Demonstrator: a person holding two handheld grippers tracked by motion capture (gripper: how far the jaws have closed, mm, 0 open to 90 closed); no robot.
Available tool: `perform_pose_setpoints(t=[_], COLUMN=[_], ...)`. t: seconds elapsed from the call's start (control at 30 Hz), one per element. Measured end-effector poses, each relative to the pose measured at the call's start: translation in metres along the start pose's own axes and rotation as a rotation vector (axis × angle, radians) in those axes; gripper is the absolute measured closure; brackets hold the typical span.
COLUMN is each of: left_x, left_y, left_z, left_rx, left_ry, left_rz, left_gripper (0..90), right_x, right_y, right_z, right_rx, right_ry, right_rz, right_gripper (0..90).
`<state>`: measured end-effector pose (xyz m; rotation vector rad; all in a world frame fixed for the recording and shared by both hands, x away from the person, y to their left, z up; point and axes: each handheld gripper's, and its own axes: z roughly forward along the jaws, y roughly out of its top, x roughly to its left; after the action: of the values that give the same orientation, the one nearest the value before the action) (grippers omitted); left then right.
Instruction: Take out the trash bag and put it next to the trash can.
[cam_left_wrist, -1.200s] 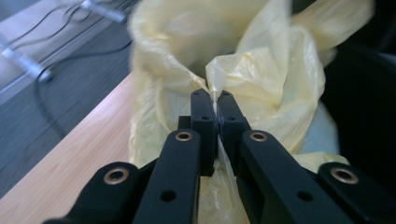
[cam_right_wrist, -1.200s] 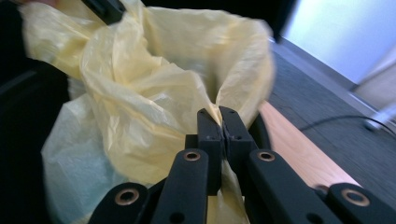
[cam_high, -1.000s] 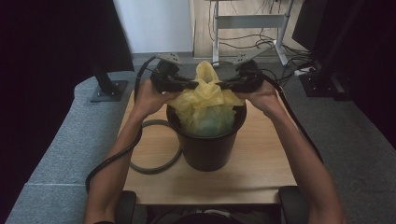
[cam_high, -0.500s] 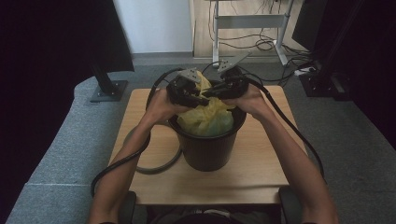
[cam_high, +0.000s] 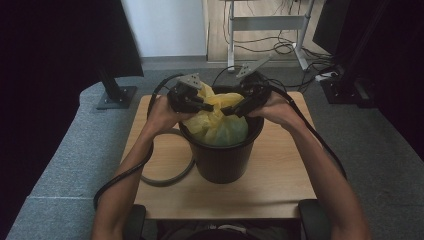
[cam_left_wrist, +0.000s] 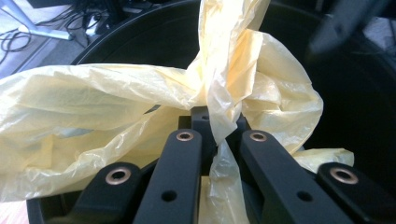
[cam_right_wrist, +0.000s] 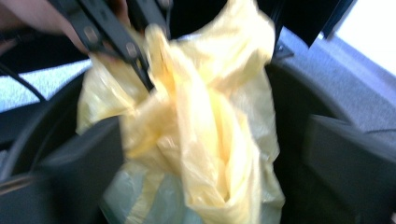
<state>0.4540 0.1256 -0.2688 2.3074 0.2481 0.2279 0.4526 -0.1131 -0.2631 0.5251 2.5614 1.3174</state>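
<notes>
- The work in hand looks like tying the top of the yellow bag (cam_high: 216, 111) that lines the black bin (cam_high: 221, 160). I judge it is about halfway: the two loose ends already cross in a twist above the bin's mouth, but a firm knot is not yet pulled tight.
- The left claw (cam_left_wrist: 219, 140) is clamped on a thin strip of the bag; in the left gripper view the plastic runs down between its closed jaws, just under the twist.
- The right claw (cam_right_wrist: 210, 154) has just been opening. In the right gripper view its jaws stand wide apart on both sides of the bunched plastic, and the pads do not press on it.
- What is left, in my opinion: the right claw must take the other end again, then both ends must be pulled apart to close the knot.
- The bin stands near the middle of the wooden counter (cam_high: 280, 175). The bag sits inside it, with its top rising over the rim. Something pale green shows through the plastic lower down; I cannot tell what it is.
- A grey cable (cam_high: 167, 175) lies in a loop on the counter, just beside the bin.
</notes>
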Motion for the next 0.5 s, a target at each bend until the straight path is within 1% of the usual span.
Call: perform_pose_setpoints(t=[0.07,0.13,0.2,0.27,0.33,0.4,0.43,0.47,0.5], left_x=[-0.002,-0.005,-0.008,-0.010,-0.012,-0.013,-0.014,-0.013,-0.011], left_y=[0.005,0.011,0.017,0.023,0.029,0.033,0.035,0.035,0.034], left_z=[0.000,0.001,0.003,0.003,0.004,0.004,0.004,0.004,0.004], left_rx=[0.005,0.014,0.014,-0.009,-0.035,-0.054,-0.061,-0.068,-0.081], left_ry=[-0.003,-0.007,-0.009,-0.028,-0.052,-0.071,-0.078,-0.088,-0.113], left_rz=[0.007,0.016,0.028,0.031,0.033,0.040,0.036,0.029,0.017], left_gripper=[88.2,88.1,88.0,87.9,87.9,87.9,87.8,87.8,87.7], right_x=[0.002,0.006,0.011,0.015,0.019,0.022,0.023,0.024,0.024], right_y=[-0.001,0.000,0.004,0.007,0.010,0.012,0.012,0.012,0.012], right_z=[0.006,0.013,0.020,0.027,0.033,0.038,0.039,0.039,0.039], right_rx=[0.011,0.012,0.028,0.044,0.066,0.073,0.068,0.059,0.052], right_ry=[0.016,0.046,0.074,0.095,0.094,0.091,0.097,0.100,0.097], right_rz=[-0.006,-0.012,-0.024,-0.032,-0.046,-0.056,-0.061,-0.067,-0.071], right_gripper=[0.0,0.0,0.0,1.0,3.1,9.3,15.4,19.2,29.1])
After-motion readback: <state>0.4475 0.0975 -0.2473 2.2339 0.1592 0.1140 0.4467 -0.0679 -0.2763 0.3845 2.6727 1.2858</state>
